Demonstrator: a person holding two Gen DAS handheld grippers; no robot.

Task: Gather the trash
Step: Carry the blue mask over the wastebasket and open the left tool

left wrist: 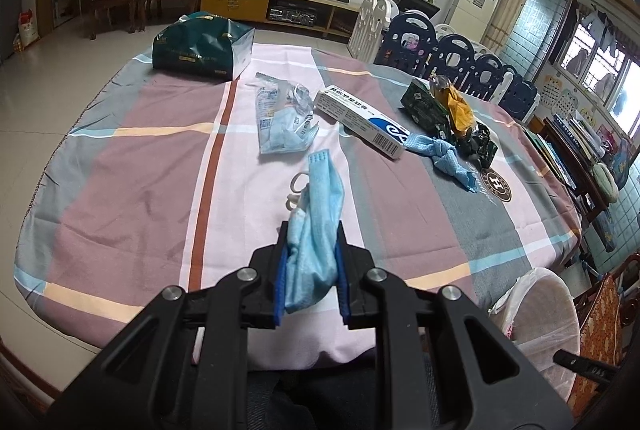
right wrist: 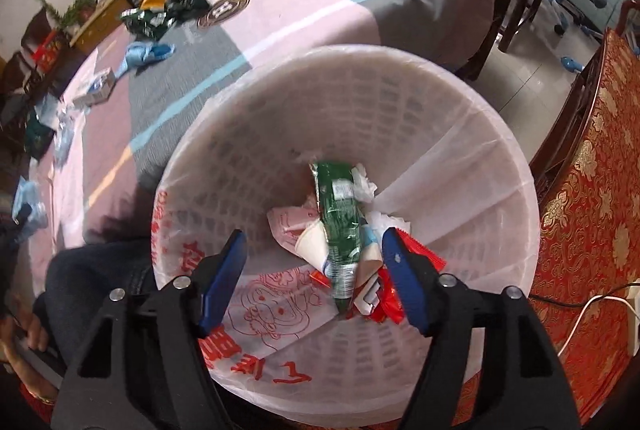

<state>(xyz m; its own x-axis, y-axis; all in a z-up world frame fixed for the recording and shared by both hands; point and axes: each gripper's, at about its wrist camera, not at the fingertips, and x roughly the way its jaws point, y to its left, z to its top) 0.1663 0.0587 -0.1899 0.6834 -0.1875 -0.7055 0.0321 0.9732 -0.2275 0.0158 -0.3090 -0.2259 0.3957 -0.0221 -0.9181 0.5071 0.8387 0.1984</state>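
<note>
Main risk: the left gripper (left wrist: 310, 270) is clamped on a crumpled blue face mask (left wrist: 318, 226), but most of the mask hangs forward past the pads with a white ear loop (left wrist: 298, 186) dangling. On the carry to the bin the loose end could snag the striped tablecloth (left wrist: 132, 166) or slide out of the pinch, since soft fabric gives little purchase. Second risk: the bin sits off the near right edge of the table, so a release made too soon drops the mask on the cloth or floor.

The right gripper (right wrist: 316, 278) hangs over the bin with jaws wide apart and nothing between them. A green wrapper (right wrist: 340, 218) shows blurred in the gap; cannot tell if it is falling or lying.

Containers, big to small:
- White lined waste basket (right wrist: 460, 134): green wrapper, red wrapper (right wrist: 394, 300), white paper scraps, printed paper. Well under half full.
- Dark green gift bag (left wrist: 200, 50), far left of the table: contents not visible.

Still on the table: white ointment box (left wrist: 360, 118), mask packet (left wrist: 280, 118), blue rag (left wrist: 444, 154), green and gold wrappers (left wrist: 444, 110). Early in the task, I'd judge.
</note>
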